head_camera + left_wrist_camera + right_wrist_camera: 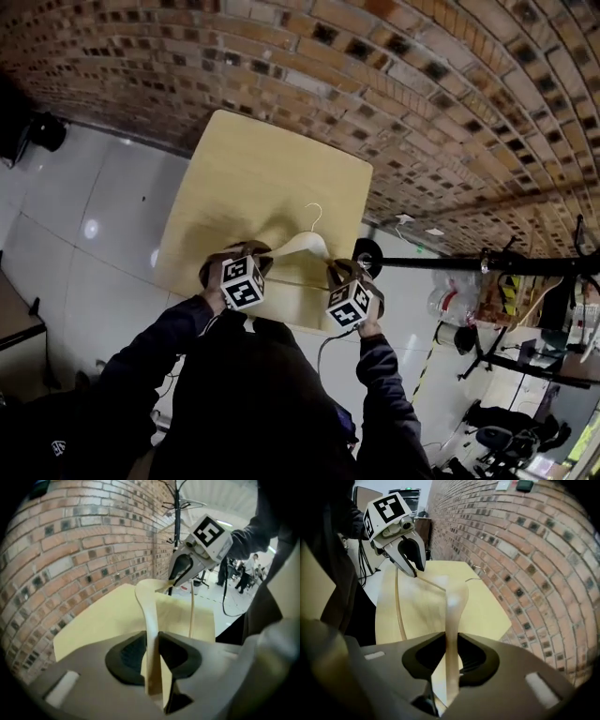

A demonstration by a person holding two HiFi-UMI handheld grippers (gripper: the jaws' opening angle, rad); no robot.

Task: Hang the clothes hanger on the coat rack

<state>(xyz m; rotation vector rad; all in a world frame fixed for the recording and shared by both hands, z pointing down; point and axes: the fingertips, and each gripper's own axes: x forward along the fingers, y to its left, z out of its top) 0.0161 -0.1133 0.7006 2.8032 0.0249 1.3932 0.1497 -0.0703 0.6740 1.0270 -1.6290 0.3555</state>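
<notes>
A pale wooden clothes hanger (298, 246) with a thin metal hook (315, 216) hangs in the air above a light wooden table (253, 159), carried by both grippers. My left gripper (241, 257) is shut on the hanger's left arm (149, 611), which runs straight between its pads. My right gripper (343, 273) is shut on the right arm (454, 606). In the left gripper view the right gripper (180, 573) shows at the hanger's far end, and in the right gripper view the left gripper (412, 562) does. The black coat rack (487, 262) stands to the right of the table.
A brick wall (422, 94) runs behind the table and the rack. The coat rack (177, 513) carries another hanger near its top. Black stands, cables and clutter (506, 366) fill the floor at the right. People (246, 573) stand far off.
</notes>
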